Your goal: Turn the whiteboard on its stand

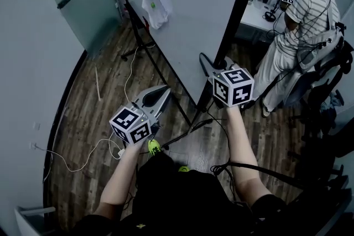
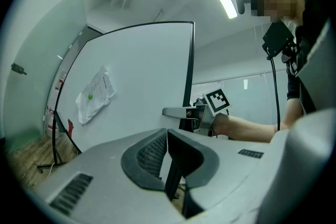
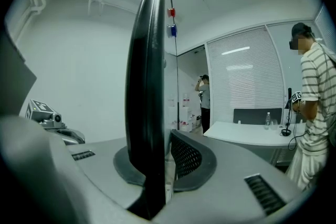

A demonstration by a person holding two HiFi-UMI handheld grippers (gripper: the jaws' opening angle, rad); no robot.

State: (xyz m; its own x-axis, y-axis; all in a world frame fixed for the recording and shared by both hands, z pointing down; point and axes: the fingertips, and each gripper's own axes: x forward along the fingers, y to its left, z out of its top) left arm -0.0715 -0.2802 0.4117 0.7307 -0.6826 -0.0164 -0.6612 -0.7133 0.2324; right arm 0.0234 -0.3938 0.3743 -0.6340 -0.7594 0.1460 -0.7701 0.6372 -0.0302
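Horizontally, right gripper (image 3: 159, 165) clamps whiteboard (image 3: 148, 86).

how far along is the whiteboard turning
Done: the right gripper is clamped on the black edge of the whiteboard. In hand: the turn itself; how far round, I cannot tell. To do: finish the swing, let go; the left gripper is shut, off the board.

Whiteboard (image 1: 188, 19) white, black frame; floor (image 1: 94, 119) brown wood-grain; person's shirt (image 1: 310, 5) white, dark stripes.

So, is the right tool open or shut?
Shut on the whiteboard: its black edge sits gripped between the right tool's pads.
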